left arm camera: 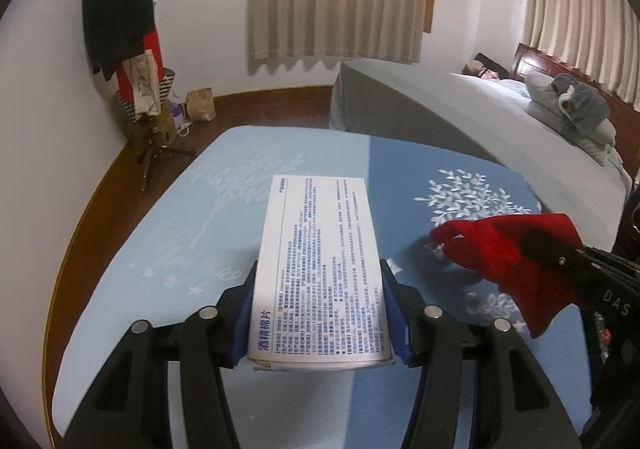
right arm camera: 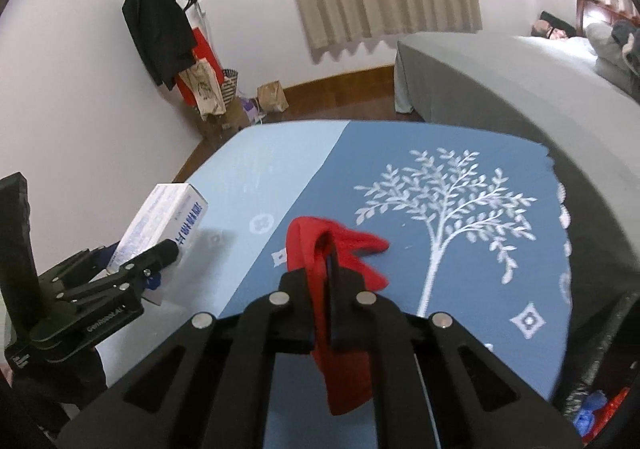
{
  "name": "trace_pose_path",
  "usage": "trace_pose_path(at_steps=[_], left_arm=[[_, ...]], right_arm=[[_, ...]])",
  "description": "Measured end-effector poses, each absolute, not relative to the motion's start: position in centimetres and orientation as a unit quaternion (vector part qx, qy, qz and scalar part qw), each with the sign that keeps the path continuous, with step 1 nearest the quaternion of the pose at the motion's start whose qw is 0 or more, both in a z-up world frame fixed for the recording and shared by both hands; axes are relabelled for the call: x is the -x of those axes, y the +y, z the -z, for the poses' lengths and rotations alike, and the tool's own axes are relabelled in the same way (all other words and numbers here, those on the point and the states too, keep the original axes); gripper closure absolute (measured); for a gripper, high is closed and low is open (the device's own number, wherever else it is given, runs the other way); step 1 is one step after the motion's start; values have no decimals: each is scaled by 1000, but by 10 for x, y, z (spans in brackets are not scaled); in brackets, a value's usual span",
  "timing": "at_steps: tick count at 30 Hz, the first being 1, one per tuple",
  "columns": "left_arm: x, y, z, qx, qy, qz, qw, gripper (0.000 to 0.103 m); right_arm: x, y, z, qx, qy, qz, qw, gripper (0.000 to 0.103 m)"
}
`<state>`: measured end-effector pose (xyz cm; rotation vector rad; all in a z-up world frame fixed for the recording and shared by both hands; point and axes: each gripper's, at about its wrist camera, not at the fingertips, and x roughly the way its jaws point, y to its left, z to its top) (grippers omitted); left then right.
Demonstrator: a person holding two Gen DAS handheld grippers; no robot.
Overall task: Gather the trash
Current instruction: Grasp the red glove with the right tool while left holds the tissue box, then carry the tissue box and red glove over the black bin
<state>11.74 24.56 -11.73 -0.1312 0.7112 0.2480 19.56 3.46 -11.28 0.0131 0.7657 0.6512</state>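
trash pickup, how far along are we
Done: both pieces look lifted off the table, though contact is hard to judge. In hand: left gripper clamps the white box; right gripper is shut on the red bag. Left: binning both; no bin shows clearly.

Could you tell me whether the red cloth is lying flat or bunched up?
Bunched up: the red cloth hangs crumpled from the shut right hand-held gripper.

Left tongs [left arm camera: 320, 289] clamped half-wide, right tongs [right arm camera: 330, 269] pinched tight, both angled down.
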Motion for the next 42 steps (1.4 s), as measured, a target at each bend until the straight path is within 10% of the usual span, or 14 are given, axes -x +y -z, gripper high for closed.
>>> trace_pose_path(at_steps=[42], left_arm=[[-118,69,51,12,305,52,951,48]], right_arm=[[-121,-166,25,-51,267,-191,943,99]])
